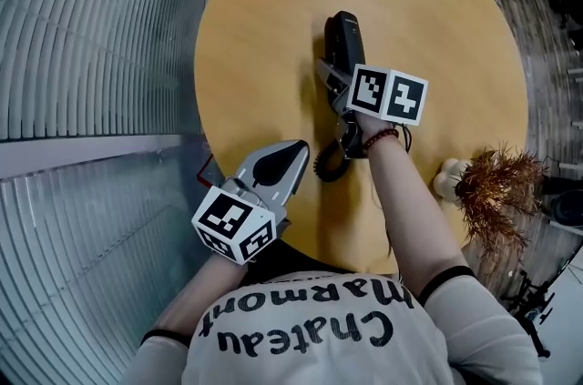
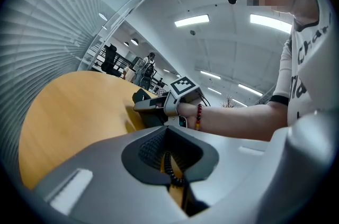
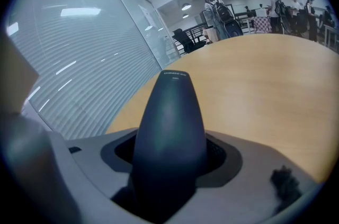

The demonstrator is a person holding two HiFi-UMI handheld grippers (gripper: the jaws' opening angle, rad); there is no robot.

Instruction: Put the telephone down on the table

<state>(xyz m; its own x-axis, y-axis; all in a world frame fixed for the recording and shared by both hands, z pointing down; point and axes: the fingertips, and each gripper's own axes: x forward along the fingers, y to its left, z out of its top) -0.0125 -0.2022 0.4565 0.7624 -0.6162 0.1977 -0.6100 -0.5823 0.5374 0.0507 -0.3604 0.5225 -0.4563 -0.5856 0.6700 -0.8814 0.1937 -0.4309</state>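
Note:
The black telephone handset [image 1: 342, 42] is over the middle of the round wooden table [image 1: 437, 28]. My right gripper [image 1: 335, 83] is shut on it, and the handset [image 3: 169, 127] pokes forward between its jaws; whether it touches the tabletop I cannot tell. Its coiled black cord [image 1: 326, 167] loops down toward the near edge. My left gripper [image 1: 296, 157] hovers at that edge with its jaws shut. In its own view the cord [image 2: 168, 162] shows just past the closed tips, and the right gripper [image 2: 153, 106] with the handset [image 2: 142, 96] lies ahead.
A dried brown plant [image 1: 492, 192] and a small pale object [image 1: 448, 178] stand at the table's right edge. A glass wall with blinds [image 1: 91, 28] runs close along the left. People [image 3: 217, 11] stand far off behind the table.

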